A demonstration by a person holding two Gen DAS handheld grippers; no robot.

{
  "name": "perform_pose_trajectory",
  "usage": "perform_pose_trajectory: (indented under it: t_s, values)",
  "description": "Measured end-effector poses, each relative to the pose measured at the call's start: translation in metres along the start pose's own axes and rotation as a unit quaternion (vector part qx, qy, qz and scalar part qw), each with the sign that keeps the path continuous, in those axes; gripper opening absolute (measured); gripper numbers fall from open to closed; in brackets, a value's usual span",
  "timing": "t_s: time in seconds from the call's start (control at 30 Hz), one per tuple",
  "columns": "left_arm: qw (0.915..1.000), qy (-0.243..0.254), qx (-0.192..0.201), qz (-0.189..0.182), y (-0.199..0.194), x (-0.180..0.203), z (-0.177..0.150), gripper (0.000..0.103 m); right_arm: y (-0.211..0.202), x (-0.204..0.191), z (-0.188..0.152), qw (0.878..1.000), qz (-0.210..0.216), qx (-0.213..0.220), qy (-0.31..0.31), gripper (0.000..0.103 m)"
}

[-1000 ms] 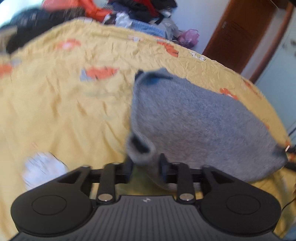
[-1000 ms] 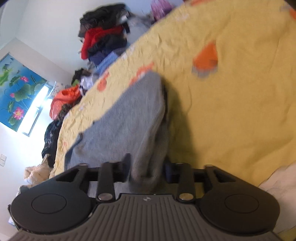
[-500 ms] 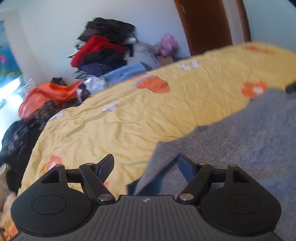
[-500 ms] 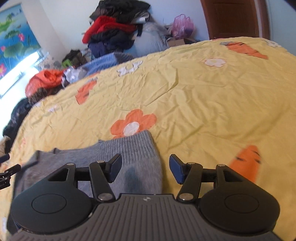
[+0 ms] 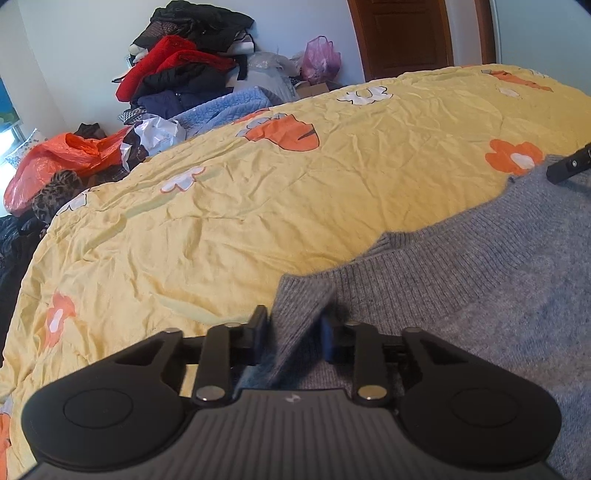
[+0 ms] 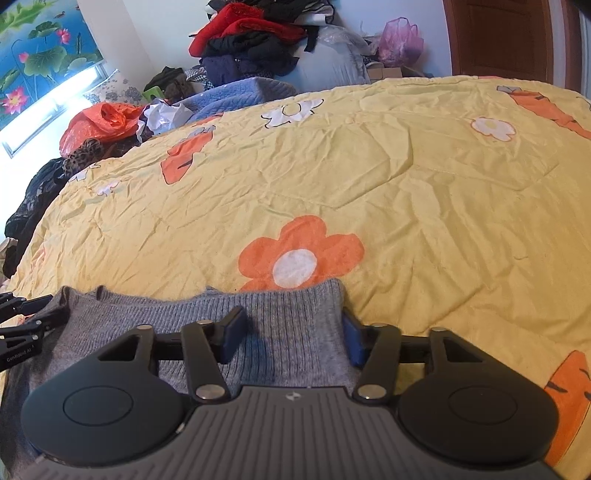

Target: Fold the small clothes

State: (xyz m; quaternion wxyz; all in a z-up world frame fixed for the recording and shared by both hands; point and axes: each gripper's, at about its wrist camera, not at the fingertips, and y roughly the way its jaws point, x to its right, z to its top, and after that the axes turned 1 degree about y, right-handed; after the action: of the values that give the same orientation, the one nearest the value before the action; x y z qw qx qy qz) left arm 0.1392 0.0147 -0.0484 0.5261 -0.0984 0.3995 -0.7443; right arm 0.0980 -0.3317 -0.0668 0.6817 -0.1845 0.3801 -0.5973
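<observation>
A grey knitted sweater [image 5: 461,295] lies flat on the yellow flowered bedspread [image 5: 258,206]. My left gripper [image 5: 294,334] sits at the left corner of its ribbed edge. Its jaws are closing and a raised fold of the knit fills the gap between the pads. In the right wrist view the same sweater [image 6: 147,317] ends at its right corner. My right gripper [image 6: 291,338] straddles that corner with its jaws closing. The ribbed cloth lies flat between the fingers and is not pinched. The left gripper's fingers [image 6: 22,321] show at the left edge of that view.
The bedspread [image 6: 406,184] stretches away beyond the sweater. Past the bed's far edge are a heap of red and dark clothes [image 5: 184,62], a blue quilt [image 5: 225,107], an orange plastic bag [image 5: 55,162] and a pink bag [image 5: 319,59]. A brown door [image 5: 402,33] stands at the back right.
A second ago both grippers held the sweater off the bed. Half a second ago it lay on the bed and both stood wide open. Now both jaws have narrowed, the left onto the hem corner.
</observation>
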Motion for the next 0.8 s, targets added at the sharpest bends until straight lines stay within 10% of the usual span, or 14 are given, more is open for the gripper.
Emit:
perform_pose_trajectory:
  t_s: [0.2,0.5,0.63,0.73,0.8]
  values:
    - [1.0,-0.008,-0.003,0.001,0.002,-0.008,-0.002,0.013,-0.003,0.004,0.001,1.0,0.003,0.016,0.002,0.019]
    - [0.9994,-0.008,-0.005,0.032,0.01,-0.014,-0.007,0.006,-0.004,0.02,0.0,0.999,-0.015,0.027,0.025,0.013]
    - [0.9992,-0.013,-0.002,0.039,0.009,-0.014,-0.006,0.006,-0.007,0.02,-0.006,0.998,-0.016,0.037,0.038,0.024]
    - [0.9983,-0.008,-0.003,0.058,0.006,-0.014,-0.006,0.01,-0.017,0.019,-0.004,0.997,-0.029,0.06,0.046,0.06]
    - [0.9977,-0.012,-0.002,0.066,-0.001,-0.017,-0.005,0.012,-0.028,0.015,-0.001,0.995,-0.044,0.084,0.039,0.06]
